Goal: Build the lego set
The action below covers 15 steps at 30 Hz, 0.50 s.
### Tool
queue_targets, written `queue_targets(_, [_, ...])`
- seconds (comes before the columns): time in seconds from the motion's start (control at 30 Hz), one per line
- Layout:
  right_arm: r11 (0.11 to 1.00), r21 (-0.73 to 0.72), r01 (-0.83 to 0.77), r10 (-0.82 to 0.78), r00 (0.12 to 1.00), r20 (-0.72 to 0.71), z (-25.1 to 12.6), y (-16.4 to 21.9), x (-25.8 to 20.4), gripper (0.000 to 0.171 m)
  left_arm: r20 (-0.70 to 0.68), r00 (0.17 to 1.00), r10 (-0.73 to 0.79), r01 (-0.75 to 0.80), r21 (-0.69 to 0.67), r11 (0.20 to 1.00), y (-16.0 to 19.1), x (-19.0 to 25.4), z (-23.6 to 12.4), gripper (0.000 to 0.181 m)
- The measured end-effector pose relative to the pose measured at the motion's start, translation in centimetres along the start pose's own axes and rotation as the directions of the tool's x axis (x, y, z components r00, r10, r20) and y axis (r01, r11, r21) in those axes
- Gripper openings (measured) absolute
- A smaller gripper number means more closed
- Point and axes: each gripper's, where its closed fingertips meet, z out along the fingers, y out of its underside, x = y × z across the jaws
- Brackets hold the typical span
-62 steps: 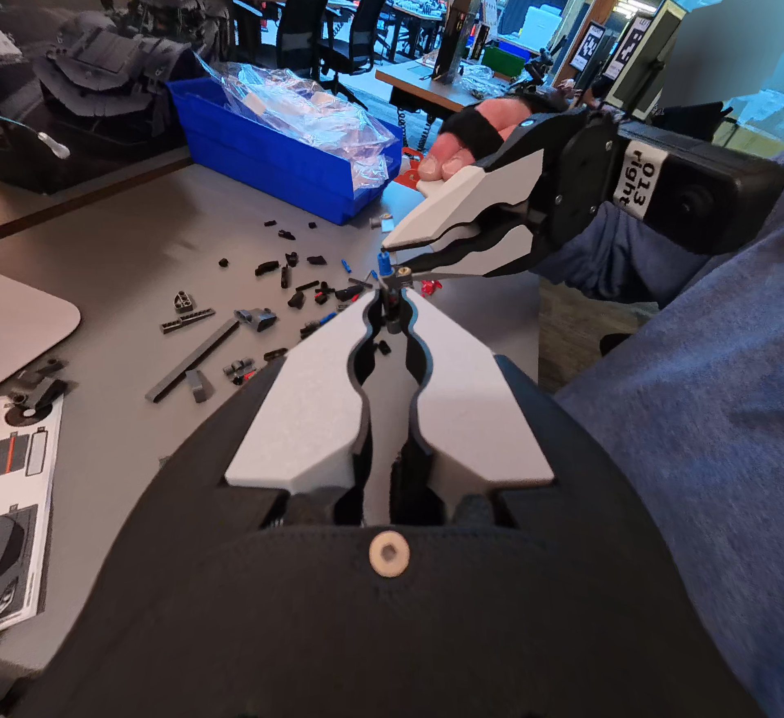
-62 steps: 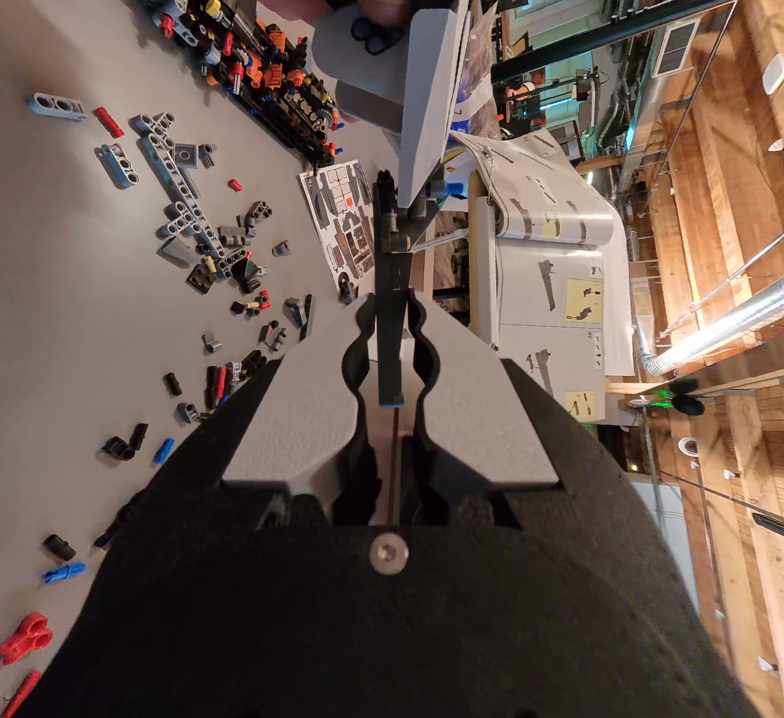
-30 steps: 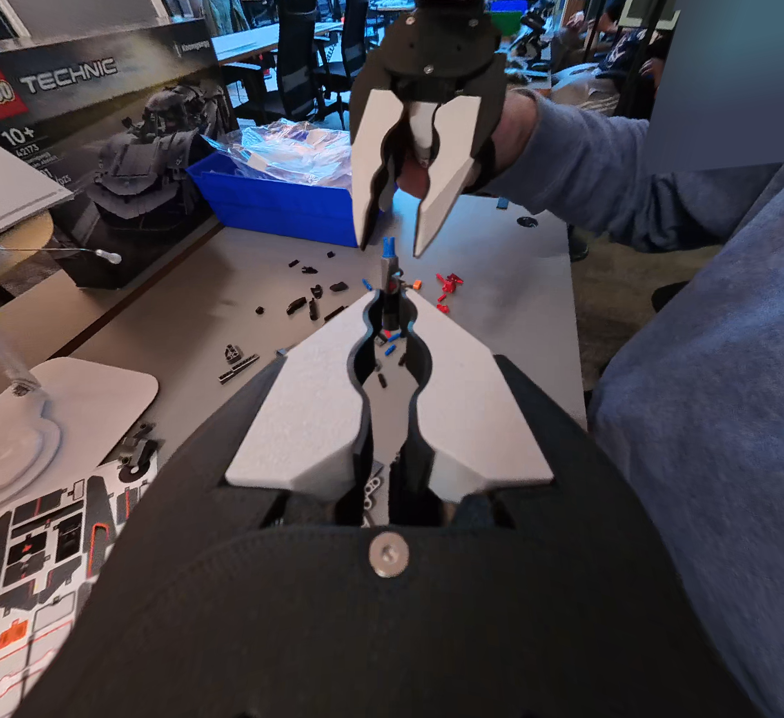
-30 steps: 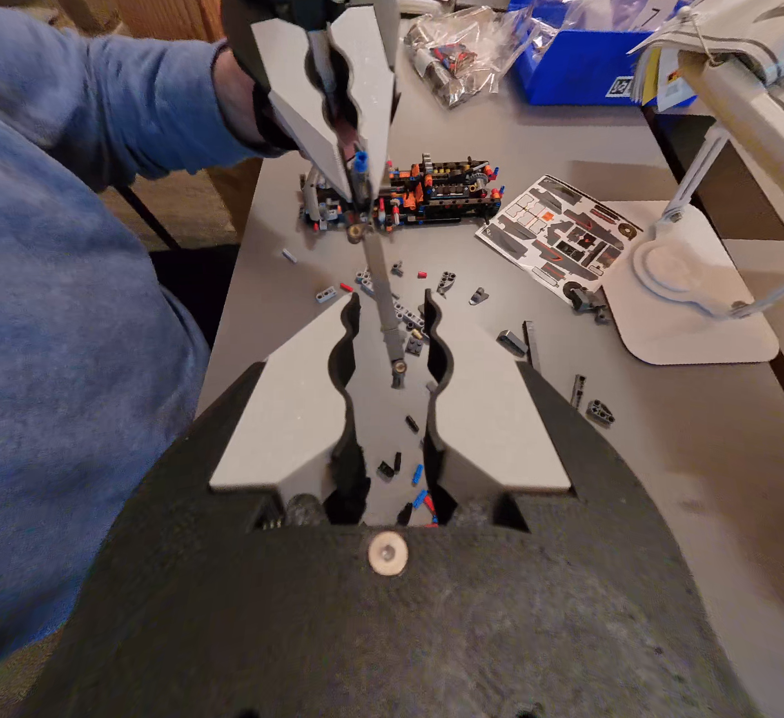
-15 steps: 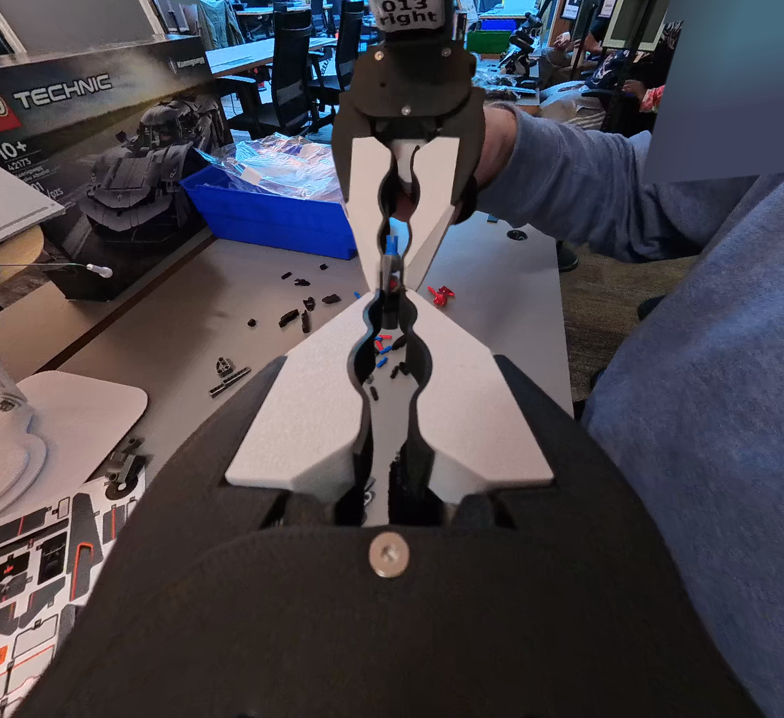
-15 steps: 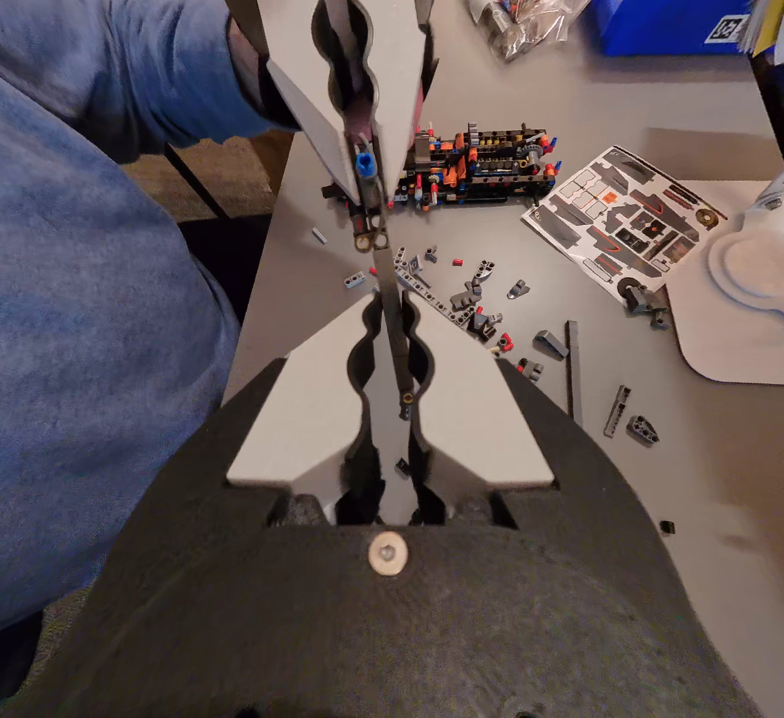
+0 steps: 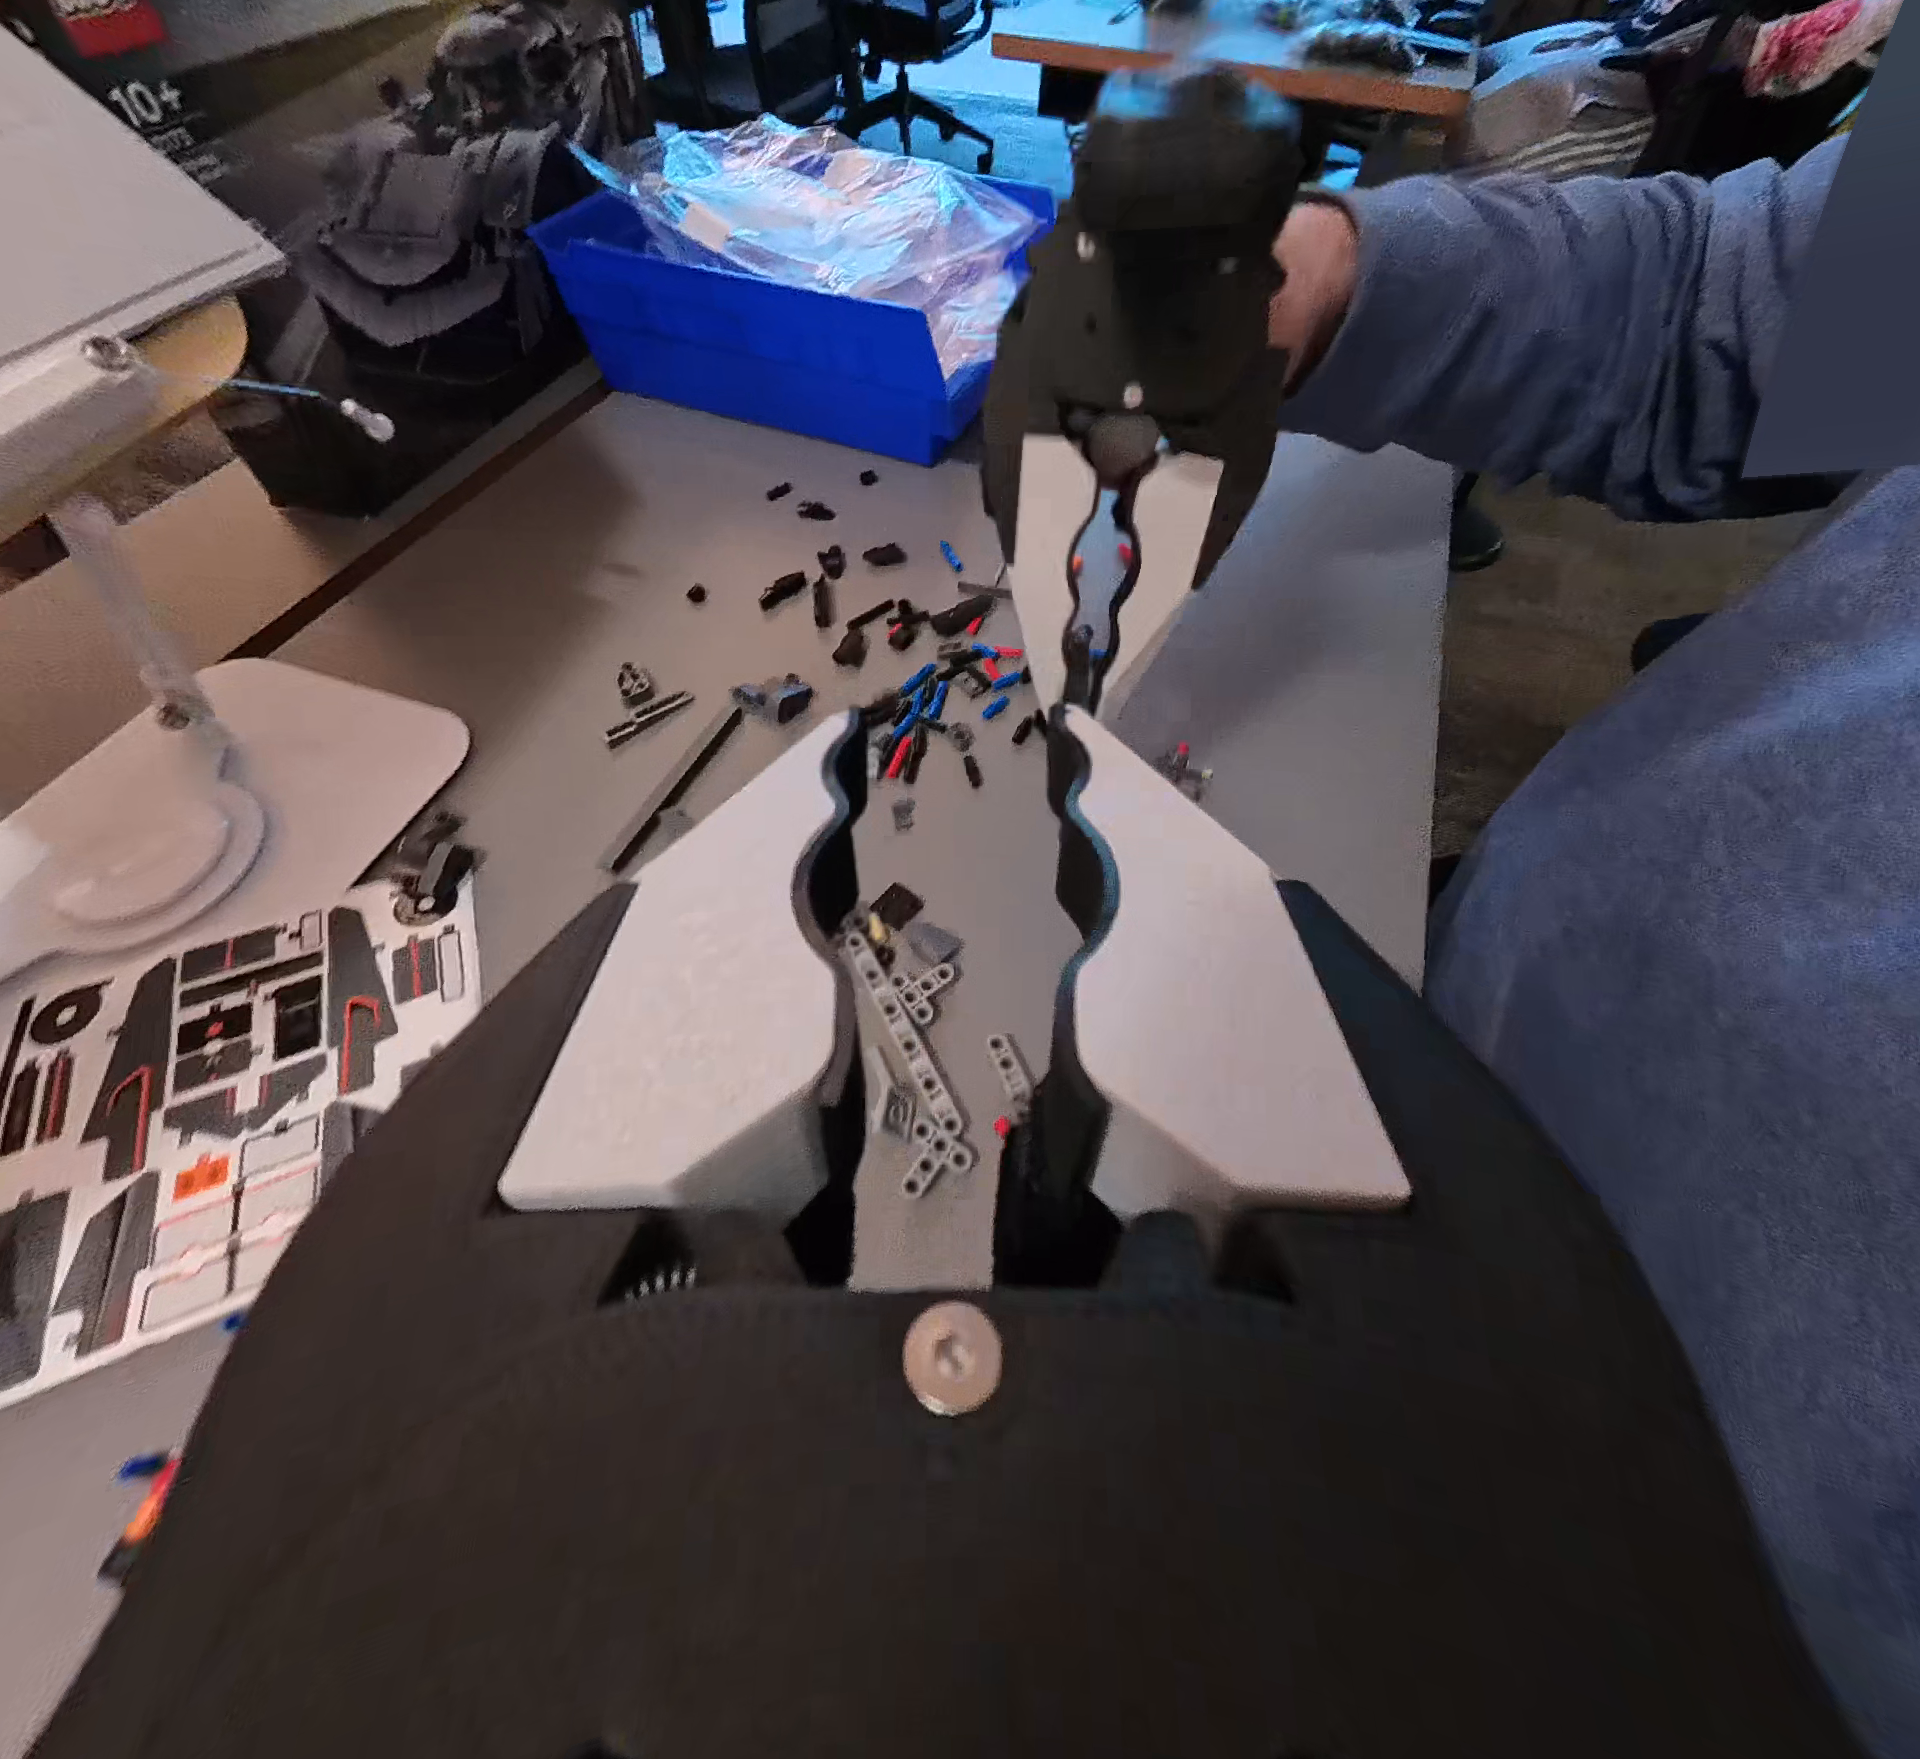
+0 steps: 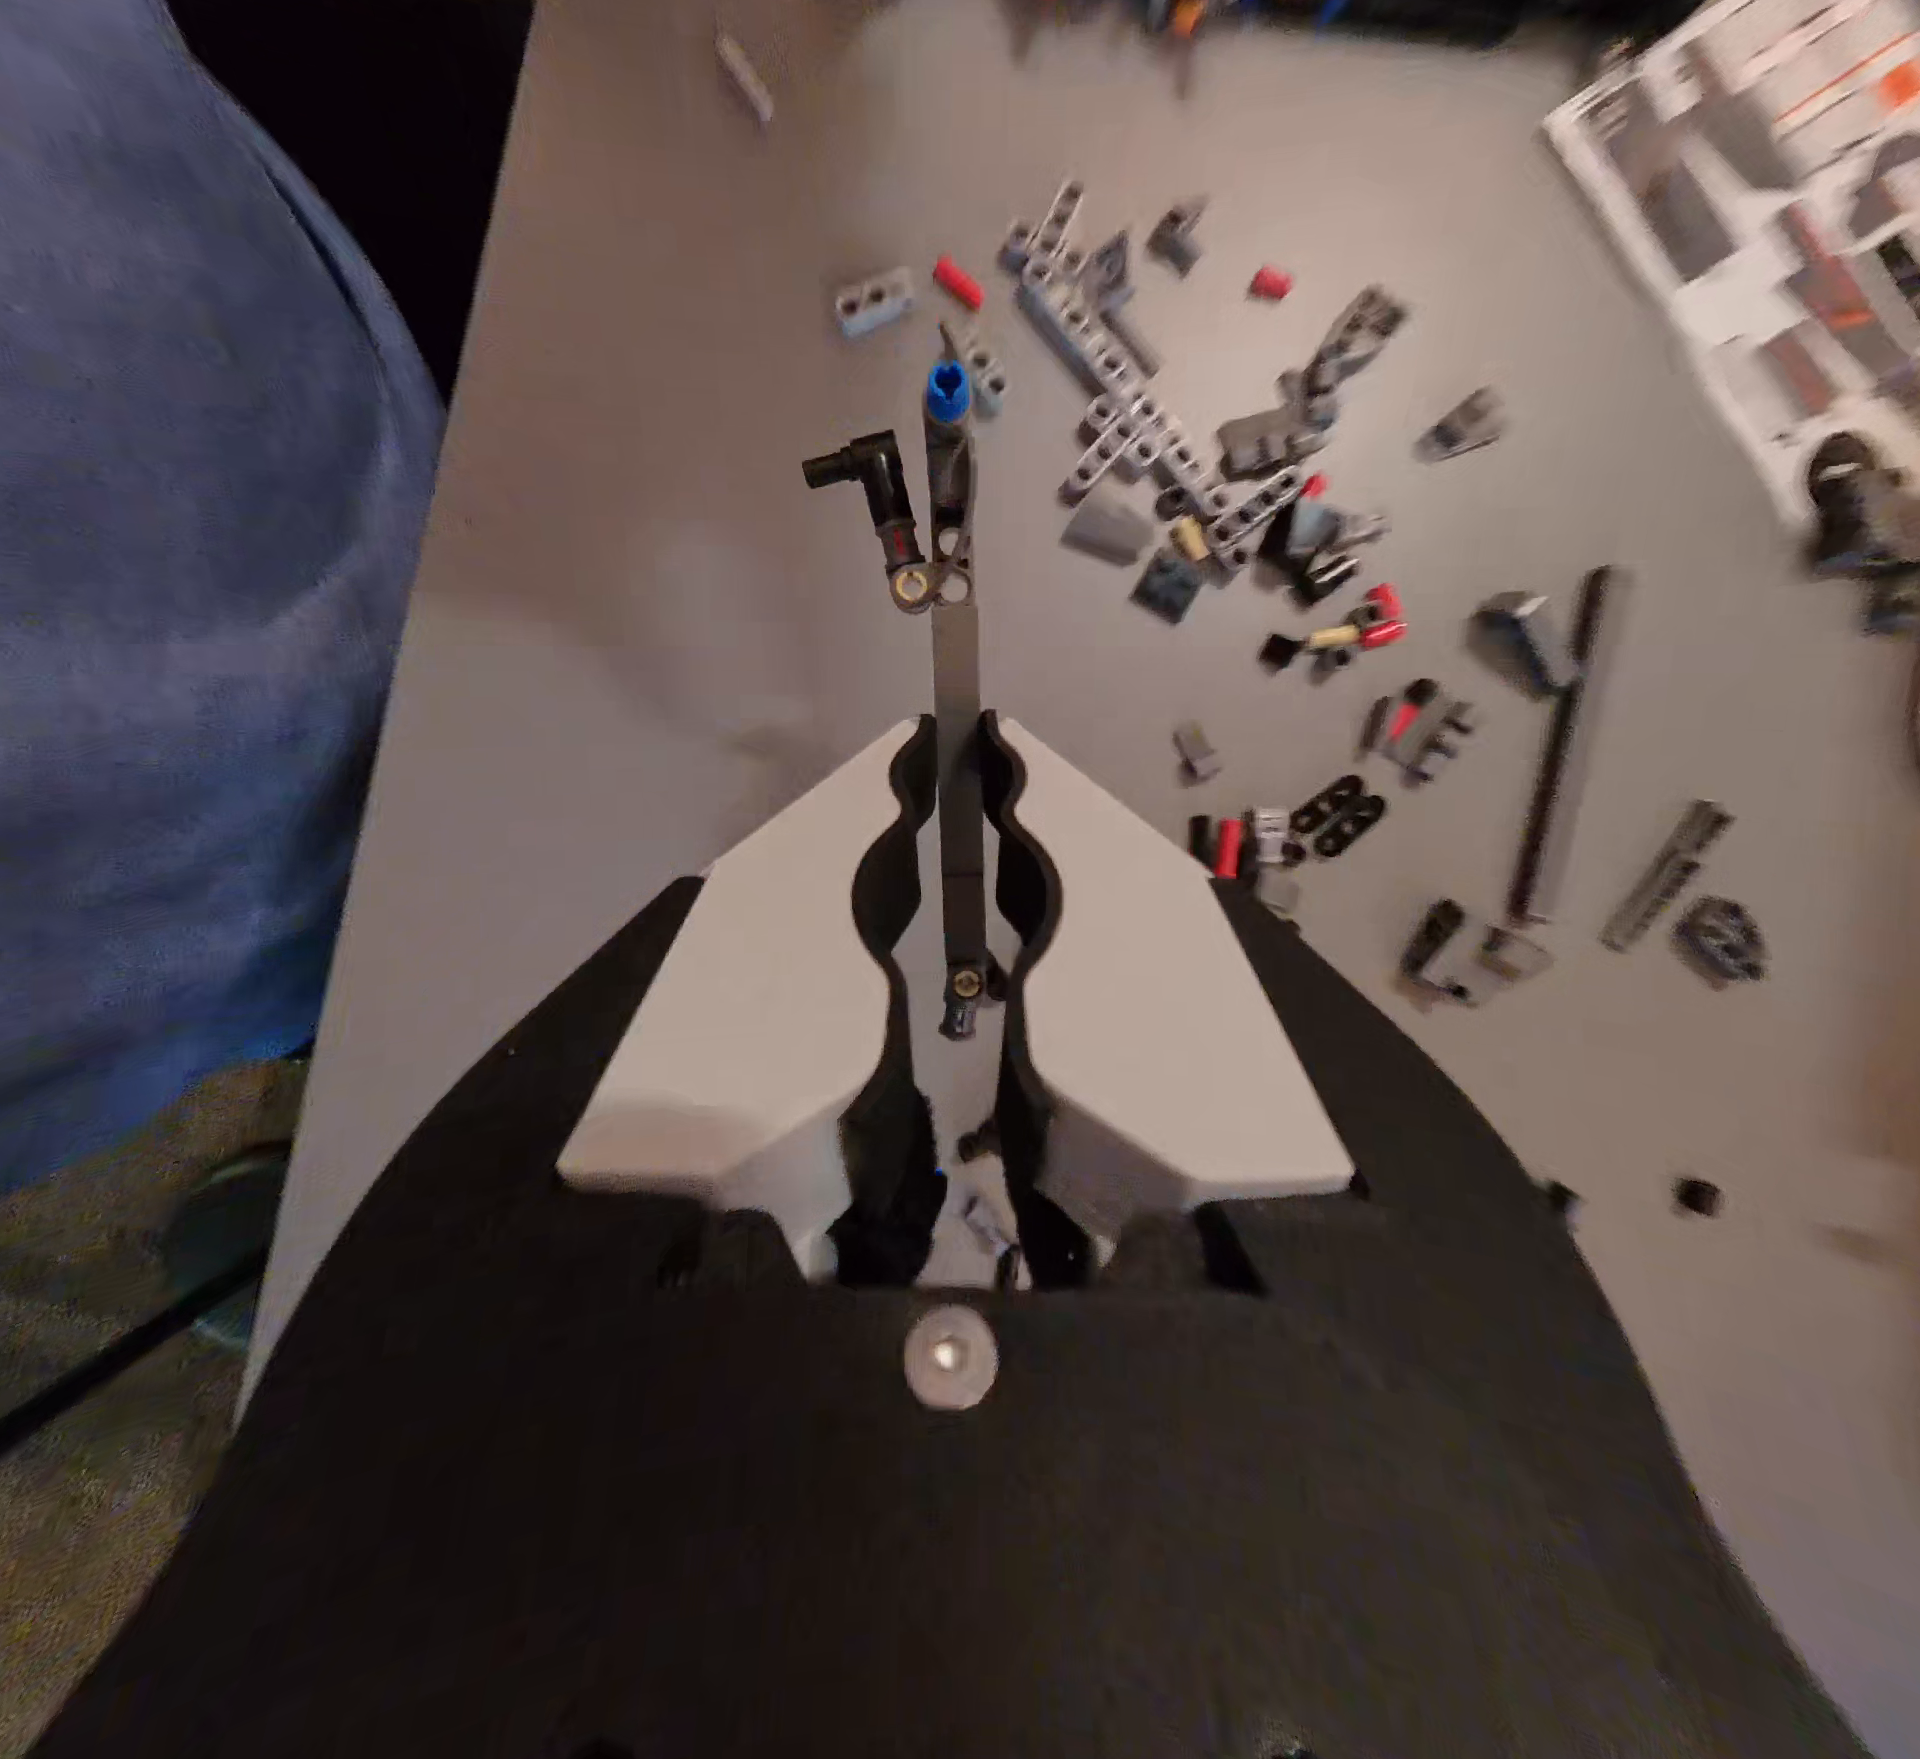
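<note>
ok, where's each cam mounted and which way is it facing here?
Left wrist view: on the left tool, open, looking across the grey table at the blue bin; right tool and a blue sleeve show.
Right wrist view: on the right tool, angled down at the table, shut on a thin lego assembly.
Shared: loose lego pieces, sticker sheet.

Black claw (image 7: 951, 733) bodies carry pale grey wavy-edged fingers (image 7: 717, 982), silver screw (image 7: 951, 1358); blue sleeve (image 7: 1538, 327).
</note>
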Motion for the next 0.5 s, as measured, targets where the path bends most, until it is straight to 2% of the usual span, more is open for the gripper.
queue_targets(0.1, [0.996,-0.088,-0.006,0.008,1.0,0.023,3.5,2.4,-0.2,0.005,0.026,1.0,-0.005,0.005,-0.019,1.0,0.9,-0.3,-0.6,0.032])
queue_targets(0.2, [0.994,-0.106,-0.015,0.021,0.998,0.062,5.9,3.4,-0.9,0.005,0.053,0.999,0.014,-0.012,-0.037,0.999,1.7,-0.3,-0.9,0.033])
queue_targets(0.3, [0.994,-0.107,-0.021,0.026,0.999,0.045,6.1,3.3,-0.7,0.006,0.066,0.997,0.037,-0.035,-0.03,0.999,1.7,-0.3,-1.3,0.034])
queue_targets(0.37, [0.994,-0.106,-0.024,0.027,0.999,0.034,5.7,3.0,-0.6,0.018,0.078,0.996,0.047,-0.045,-0.026,0.999,1.6,-0.5,-1.6,0.036])
queue_targets(0.5, [0.997,-0.059,-0.052,0.054,0.998,0.023,3.7,2.0,0.0,0.029,0.102,0.993,0.066,-0.063,-0.028,0.998,1.2,-1.2,-2.3,0.039])
